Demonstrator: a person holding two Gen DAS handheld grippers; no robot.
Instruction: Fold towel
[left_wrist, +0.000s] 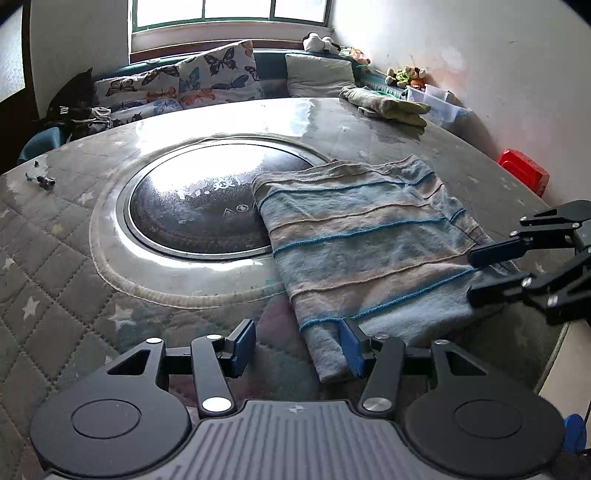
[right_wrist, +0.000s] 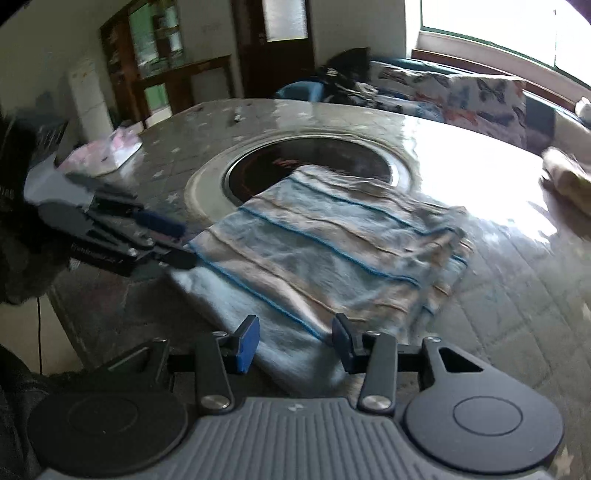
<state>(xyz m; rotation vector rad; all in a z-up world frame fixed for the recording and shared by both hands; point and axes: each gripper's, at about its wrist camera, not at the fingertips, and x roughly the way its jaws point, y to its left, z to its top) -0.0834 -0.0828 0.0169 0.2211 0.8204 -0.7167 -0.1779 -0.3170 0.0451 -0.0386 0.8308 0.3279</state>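
**Striped towel lies doubled near the table edge, both grippers open at its near corners**

The towel (left_wrist: 354, 243) lies flat on the table (left_wrist: 66, 266), close to its near edge, with its far end overlapping the round dark inset (left_wrist: 192, 210) at the table's middle. A second layer seems to show under its right side, so it looks folded over at least once; how many folds it holds cannot be told.

The left gripper (left_wrist: 298, 347) stands with its jaws spread wide and nothing between them; its right pad sits at the towel's near left corner. The right gripper (right_wrist: 294, 345) is likewise spread, its fingers straddling the near edge of the cloth without clamping it.

The scene fits two stages: a half-folded towel about to be picked up for another fold, or a folded towel just let go.

The risks, as a judgement: a pinch here could catch only the top layer, so the layers would part and the fold come undone. The table's glossy cover looks slick, so the cloth might slide instead of lifting cleanly. Uneven pulls from the two corners would skew the edges.
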